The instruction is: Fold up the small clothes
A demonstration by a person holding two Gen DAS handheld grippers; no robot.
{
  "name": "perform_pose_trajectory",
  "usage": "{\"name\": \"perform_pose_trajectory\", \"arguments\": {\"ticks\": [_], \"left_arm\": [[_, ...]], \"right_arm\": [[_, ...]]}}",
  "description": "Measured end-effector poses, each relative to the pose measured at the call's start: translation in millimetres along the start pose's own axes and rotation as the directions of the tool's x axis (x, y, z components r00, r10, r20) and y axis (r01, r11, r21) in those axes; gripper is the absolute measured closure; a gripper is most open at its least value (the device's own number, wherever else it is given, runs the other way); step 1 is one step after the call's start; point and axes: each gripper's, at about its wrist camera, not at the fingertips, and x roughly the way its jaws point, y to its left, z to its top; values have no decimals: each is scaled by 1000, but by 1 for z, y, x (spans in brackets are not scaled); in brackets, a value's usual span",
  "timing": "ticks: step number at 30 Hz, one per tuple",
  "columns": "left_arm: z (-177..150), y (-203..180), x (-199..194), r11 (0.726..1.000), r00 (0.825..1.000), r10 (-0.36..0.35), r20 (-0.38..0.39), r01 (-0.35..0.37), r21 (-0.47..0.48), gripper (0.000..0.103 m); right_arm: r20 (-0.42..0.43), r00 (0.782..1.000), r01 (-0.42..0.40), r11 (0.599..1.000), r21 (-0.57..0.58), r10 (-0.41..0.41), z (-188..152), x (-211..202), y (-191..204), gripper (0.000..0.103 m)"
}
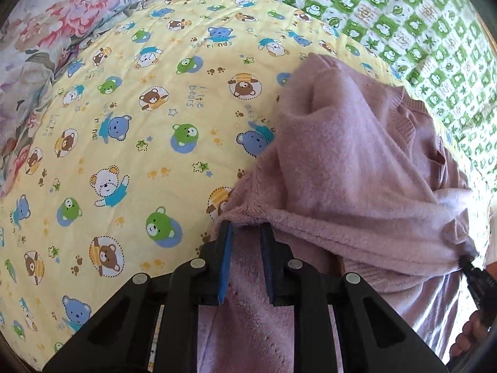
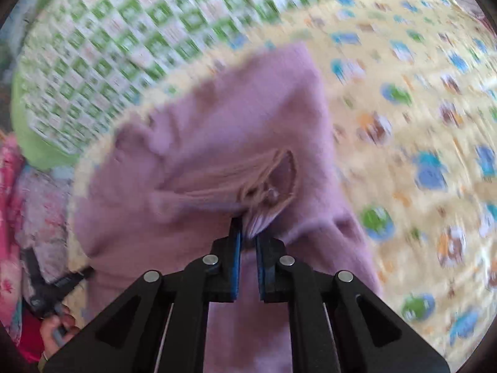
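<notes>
A small lilac fleece garment (image 1: 348, 168) hangs bunched above a yellow bear-print sheet (image 1: 139, 118). My left gripper (image 1: 247, 228) is shut on the garment's fuzzy hem edge. My right gripper (image 2: 248, 230) is shut on a ribbed part of the same garment (image 2: 217, 143); that view is blurred by motion. The right gripper also shows at the right edge of the left wrist view (image 1: 466, 259), pinching the cloth. The left gripper shows at the lower left of the right wrist view (image 2: 88, 272). The cloth is stretched between the two grippers, and the garment's lower part is hidden behind its folds.
A green checked frog-print quilt (image 1: 403, 21) lies beyond the yellow sheet. A floral pink and grey blanket (image 1: 46, 46) is heaped at the left. The person's hand (image 1: 469, 335) holds the right gripper's handle.
</notes>
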Motion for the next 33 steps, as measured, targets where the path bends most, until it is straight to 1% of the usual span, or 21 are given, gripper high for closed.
{"name": "perform_pose_trajectory", "arguments": {"ticks": [1,3,4,5,7,10,12,13,14,15,16,17,18,20,22,24,26,29,31,32,33], "left_arm": [[-2,3,-5,1000,1000,-5,3,5,-1,83],[-3,5,-10,1000,1000,-7,2,7,6,83],[-5,8,-16,1000,1000,18,7,-18,9,81],[-6,13,-22,1000,1000,24,11,-24,6,75],[-8,26,-41,999,999,-33,11,33,-19,75],[-11,29,-68,989,989,-146,11,147,-26,70],[-12,20,-74,968,969,-248,-23,247,-35,54],[-12,14,-73,958,958,-284,-35,282,-48,53],[-12,6,-69,947,947,-318,-50,315,-60,51],[-9,-2,-61,934,932,-354,-73,349,-75,50],[-8,-8,-48,926,923,-371,-103,361,-108,50],[-7,-10,-40,924,920,-375,-116,360,-131,50],[-6,-10,-27,909,906,-402,-132,378,-178,50],[-4,-5,-13,888,893,-428,-137,388,-248,50],[-1,0,-2,869,884,-449,-129,399,-294,50],[1,7,6,858,885,-452,-111,397,-325,50],[3,13,13,847,885,-455,-100,395,-357,50],[5,25,21,824,880,-467,-85,398,-404,50],[5,31,27,800,874,-481,-65,407,-441,50],[6,33,31,792,873,-484,-58,409,-454,54],[6,33,32,790,874,-483,-51,409,-456,55]], "right_arm": [[-8,1000,18,1000,-1,-18,-3,-3,-2,87],[6,994,111,993,-26,-111,-8,-16,-3,70],[22,991,131,991,-28,-130,-10,-22,-3,65],[51,989,144,989,-24,-142,-12,-33,-3,60],[86,990,119,992,-51,-114,-11,-48,6,59],[96,995,17,989,-146,-3,4,-53,42,59],[50,994,-86,972,-218,100,19,-44,78,59],[11,989,-137,958,-251,144,25,-35,101,59],[-21,982,-189,944,-272,190,32,-24,122,59],[-59,966,-258,923,-286,252,39,-13,143,59],[-112,947,-320,901,-292,300,44,1,164,59],[-164,934,-354,885,-304,317,48,16,185,59],[-193,928,-366,873,-322,318,47,27,202,59],[-251,916,-390,841,-376,312,52,55,241,59],[-336,888,-434,815,-384,314,53,88,277,59],[-399,866,-459,799,-388,303,53,113,298,59],[-420,872,-432,801,-415,253,52,137,314,59],[-459,869,-406,794,-452,183,51,167,326,59],[-488,865,-382,785,-488,118,50,188,334,59],[-500,860,-380,777,-501,99,48,195,336,68],[-525,846,-402,759,-513,94,43,200,337,84]]}}
